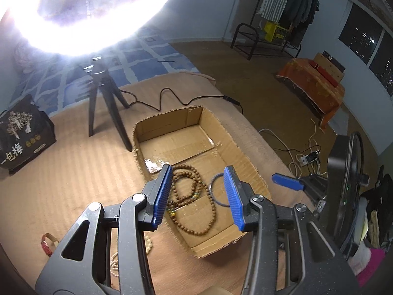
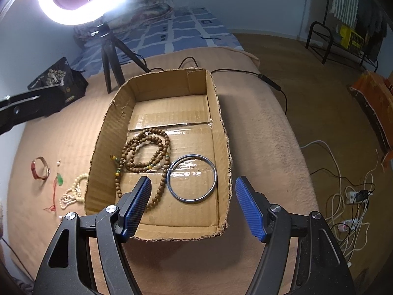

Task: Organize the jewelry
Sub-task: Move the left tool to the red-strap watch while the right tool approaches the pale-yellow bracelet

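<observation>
Left gripper (image 1: 199, 195): jaws apart, empty, above the cardboard box (image 2: 222, 132). Right gripper (image 2: 194, 206): jaws wide apart, empty, over the box's near edge. Inside the box lie the brown bead necklace (image 2: 145, 157) and blue bangle (image 2: 192, 178). On the blanket (image 2: 258, 127), beside the box's left wall: cream beads (image 2: 72, 193), red watch (image 2: 39, 168).

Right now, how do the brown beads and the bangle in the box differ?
The brown beads are a long string of small round wooden-looking beads, looped over itself; the bangle is one smooth, rigid, bluish ring. The beads sprawl across the left and middle of the box floor; the bangle lies flat as a neat circle to their right. Both lie loose inside the box, and neither open gripper holds them.
</observation>
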The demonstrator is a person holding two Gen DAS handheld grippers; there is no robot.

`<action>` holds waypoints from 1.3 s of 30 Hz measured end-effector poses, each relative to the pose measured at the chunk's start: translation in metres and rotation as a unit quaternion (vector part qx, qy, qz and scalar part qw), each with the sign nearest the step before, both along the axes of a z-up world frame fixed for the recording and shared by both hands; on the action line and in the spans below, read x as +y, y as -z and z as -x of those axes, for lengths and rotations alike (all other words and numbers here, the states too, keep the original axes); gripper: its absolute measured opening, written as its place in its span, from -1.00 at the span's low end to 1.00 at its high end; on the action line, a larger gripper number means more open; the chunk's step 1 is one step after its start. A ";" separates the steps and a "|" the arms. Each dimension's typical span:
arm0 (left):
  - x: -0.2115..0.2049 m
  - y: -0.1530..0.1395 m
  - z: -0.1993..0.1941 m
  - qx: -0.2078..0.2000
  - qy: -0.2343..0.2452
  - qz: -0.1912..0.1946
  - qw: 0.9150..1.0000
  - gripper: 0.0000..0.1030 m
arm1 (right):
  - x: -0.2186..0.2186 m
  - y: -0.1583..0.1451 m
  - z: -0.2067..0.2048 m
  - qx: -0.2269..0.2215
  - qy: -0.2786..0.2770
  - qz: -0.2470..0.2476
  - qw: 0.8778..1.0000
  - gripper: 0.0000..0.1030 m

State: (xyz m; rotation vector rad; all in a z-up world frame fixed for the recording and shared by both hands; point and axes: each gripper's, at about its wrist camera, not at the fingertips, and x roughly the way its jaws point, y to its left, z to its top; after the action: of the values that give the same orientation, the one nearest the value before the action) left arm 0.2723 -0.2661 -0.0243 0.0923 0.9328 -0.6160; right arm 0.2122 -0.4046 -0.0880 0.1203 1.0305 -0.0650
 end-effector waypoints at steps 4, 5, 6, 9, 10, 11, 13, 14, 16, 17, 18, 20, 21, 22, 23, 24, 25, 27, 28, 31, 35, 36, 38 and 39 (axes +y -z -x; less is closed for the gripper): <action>0.027 -0.005 0.004 -0.012 -0.020 0.001 1.000 -0.15 | 0.000 -0.004 0.000 -0.009 0.003 -0.008 1.000 0.38; 0.036 -0.007 0.004 -0.015 -0.028 0.001 0.999 -0.15 | 0.000 -0.005 0.000 -0.011 0.004 -0.011 1.000 0.38; 0.044 -0.008 0.005 -0.016 -0.035 0.002 0.999 -0.15 | 0.001 -0.006 0.000 -0.013 0.003 -0.015 1.000 0.38; 0.075 -0.009 0.007 -0.025 -0.058 0.000 0.998 -0.15 | 0.007 -0.010 0.000 -0.019 -0.005 -0.023 1.000 0.38; 0.089 -0.009 0.009 -0.031 -0.068 -0.001 0.997 -0.14 | 0.009 -0.011 0.000 -0.021 -0.008 -0.024 0.999 0.38; 0.099 -0.009 0.010 -0.033 -0.075 -0.001 0.997 -0.14 | 0.012 -0.012 0.000 -0.023 -0.013 -0.026 0.999 0.38; 0.121 -0.006 0.012 -0.032 -0.093 0.001 0.995 -0.15 | 0.019 -0.013 0.000 -0.025 -0.023 -0.029 0.999 0.38; 0.134 -0.003 0.013 -0.028 -0.102 0.002 0.994 -0.14 | 0.023 -0.014 0.000 -0.026 -0.028 -0.030 0.999 0.38; 0.154 0.003 0.017 -0.021 -0.119 0.000 0.993 -0.14 | 0.034 -0.015 -0.001 -0.026 -0.041 -0.030 0.998 0.38; 0.165 0.007 0.019 -0.017 -0.127 -0.002 0.992 -0.15 | 0.038 -0.016 -0.001 -0.026 -0.047 -0.031 0.998 0.38; 0.175 0.011 0.022 -0.013 -0.133 -0.004 0.991 -0.14 | 0.044 -0.016 -0.001 -0.026 -0.054 -0.033 0.998 0.38; 0.194 0.021 0.028 -0.005 -0.145 -0.010 0.989 -0.14 | 0.054 -0.017 -0.001 -0.026 -0.066 -0.037 0.997 0.38; 0.201 0.025 0.030 -0.001 -0.149 -0.012 0.989 -0.15 | 0.059 -0.018 -0.001 -0.027 -0.072 -0.041 0.996 0.38; 0.210 0.030 0.032 0.004 -0.155 -0.014 0.988 -0.15 | 0.066 -0.018 -0.001 -0.027 -0.080 -0.047 0.995 0.38; 0.216 0.035 0.034 0.008 -0.160 -0.015 0.987 -0.14 | 0.070 -0.018 -0.002 -0.027 -0.084 -0.051 0.995 0.38; 0.223 0.038 0.036 0.013 -0.165 -0.015 0.986 -0.15 | 0.075 -0.018 -0.003 -0.027 -0.090 -0.056 0.994 0.38; 0.229 0.042 0.037 0.018 -0.169 -0.014 0.985 -0.14 | 0.082 -0.018 -0.004 -0.025 -0.097 -0.064 0.993 0.38; 0.242 0.049 0.039 0.027 -0.179 -0.008 0.983 -0.14 | 0.093 -0.017 -0.004 -0.022 -0.108 -0.073 0.991 0.38; 0.247 0.050 0.040 0.030 -0.183 -0.007 0.983 -0.14 | 0.099 -0.016 -0.005 -0.020 -0.113 -0.077 0.990 0.38; 0.258 0.058 0.040 0.040 -0.194 0.001 0.980 -0.14 | 0.117 -0.014 -0.007 -0.013 -0.129 -0.089 0.988 0.38; 0.268 0.073 0.037 0.056 -0.205 0.007 0.977 -0.14 | 0.133 -0.005 -0.011 0.002 -0.145 -0.110 0.983 0.38; 0.271 0.078 0.036 0.061 -0.209 0.012 0.976 -0.15 | 0.136 -0.003 -0.013 0.006 -0.147 -0.114 0.983 0.38; 0.275 0.087 0.033 0.072 -0.216 0.018 0.974 -0.14 | 0.143 0.004 -0.016 0.018 -0.149 -0.119 0.982 0.38; 0.276 0.091 0.031 0.077 -0.219 0.019 0.973 -0.15 | 0.147 0.006 -0.017 0.022 -0.150 -0.120 0.981 0.38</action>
State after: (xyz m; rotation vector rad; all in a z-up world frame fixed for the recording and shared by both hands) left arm 0.2412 0.0097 -0.1153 -0.1950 1.0496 -0.2326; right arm 0.2296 -0.2581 -0.0940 0.1826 1.0889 0.3341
